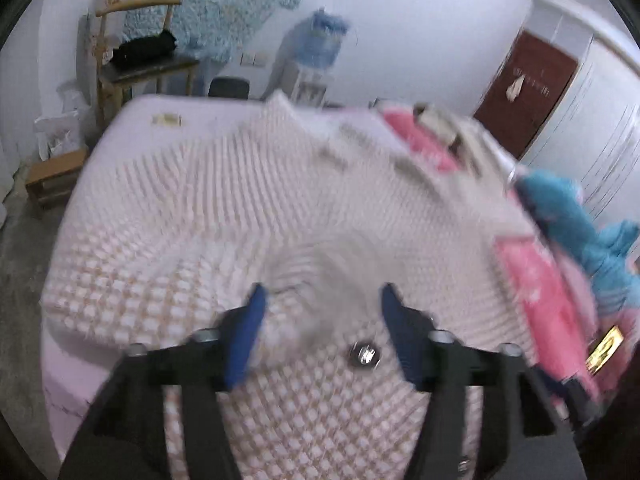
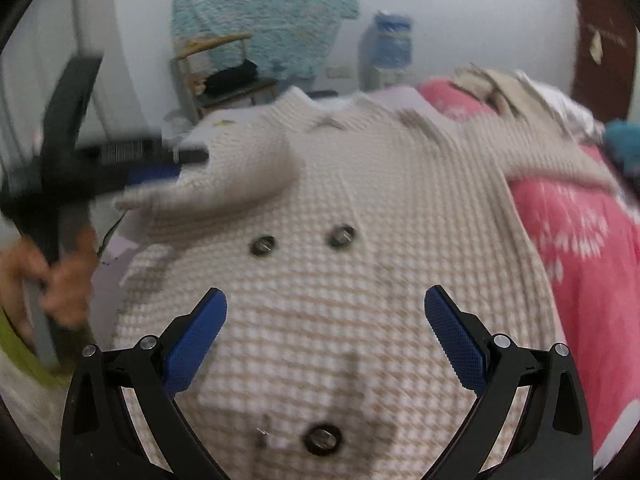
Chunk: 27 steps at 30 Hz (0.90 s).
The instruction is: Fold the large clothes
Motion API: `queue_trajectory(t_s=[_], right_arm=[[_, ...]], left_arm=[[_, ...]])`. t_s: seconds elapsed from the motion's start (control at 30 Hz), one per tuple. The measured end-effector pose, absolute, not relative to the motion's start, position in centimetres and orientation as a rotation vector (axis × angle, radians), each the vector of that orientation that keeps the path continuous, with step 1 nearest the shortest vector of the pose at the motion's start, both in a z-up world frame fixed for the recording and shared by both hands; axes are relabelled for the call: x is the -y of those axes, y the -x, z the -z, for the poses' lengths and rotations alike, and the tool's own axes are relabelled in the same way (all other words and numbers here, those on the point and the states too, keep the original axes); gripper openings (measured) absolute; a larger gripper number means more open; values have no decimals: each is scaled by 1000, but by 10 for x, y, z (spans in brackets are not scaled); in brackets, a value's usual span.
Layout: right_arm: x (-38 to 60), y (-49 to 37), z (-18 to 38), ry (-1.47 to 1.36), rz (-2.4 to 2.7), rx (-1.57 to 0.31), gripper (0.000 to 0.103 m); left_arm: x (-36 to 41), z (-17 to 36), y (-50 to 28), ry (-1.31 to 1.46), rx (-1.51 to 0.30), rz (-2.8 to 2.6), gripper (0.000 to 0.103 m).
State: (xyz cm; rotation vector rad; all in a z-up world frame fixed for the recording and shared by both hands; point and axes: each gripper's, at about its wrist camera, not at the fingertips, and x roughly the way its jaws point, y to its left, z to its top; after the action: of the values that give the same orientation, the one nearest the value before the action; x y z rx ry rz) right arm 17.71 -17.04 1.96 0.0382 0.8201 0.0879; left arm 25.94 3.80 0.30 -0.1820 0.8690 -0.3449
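A cream and beige checked knit coat (image 1: 280, 184) with metal buttons (image 2: 341, 236) lies spread over the bed. In the left wrist view, my left gripper (image 1: 324, 292) hangs open above the coat's middle, nothing between its blue pads. The picture there is blurred. The right wrist view shows my right gripper (image 2: 325, 295) open above the lower front of the coat (image 2: 360, 184), also with nothing in it. One sleeve (image 2: 240, 160) lies folded across the coat's left chest. My left gripper (image 2: 188, 164) is at the sleeve's cuff end, held by a person's hand (image 2: 64, 280).
The lilac mattress (image 1: 132, 128) shows bare at the far left. A pink quilt (image 2: 580, 240) and a blue garment (image 1: 560, 204) lie along the right side. A wooden chair (image 1: 132, 56), a low stool (image 1: 52, 172), a water dispenser (image 1: 316, 44) and a brown door (image 1: 528, 88) stand beyond the bed.
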Motion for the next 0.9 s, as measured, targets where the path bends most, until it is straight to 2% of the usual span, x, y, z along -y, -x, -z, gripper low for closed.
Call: queue_trajectory(t_s=[0.07, 0.1, 0.27, 0.4, 0.6, 0.9], right_arm=[[182, -177, -13, -71, -79, -841, 95], [187, -177, -10, -82, -76, -850, 95], [201, -186, -1, -121, -91, -888, 95], [194, -193, 8, -94, -98, -918, 95], [183, -204, 30, -17, -94, -989, 95], [186, -205, 50, 32, -114, -1024, 95]], left_arm=[[-31, 3, -250, 158, -862, 344, 71], [-30, 3, -245, 155, -847, 354, 81], [-41, -2, -218, 158, -821, 321, 94], [-53, 20, -212, 183, -917, 285, 95], [-40, 54, -195, 70, -1032, 236, 95], [-33, 60, -193, -3, -1004, 222, 98]])
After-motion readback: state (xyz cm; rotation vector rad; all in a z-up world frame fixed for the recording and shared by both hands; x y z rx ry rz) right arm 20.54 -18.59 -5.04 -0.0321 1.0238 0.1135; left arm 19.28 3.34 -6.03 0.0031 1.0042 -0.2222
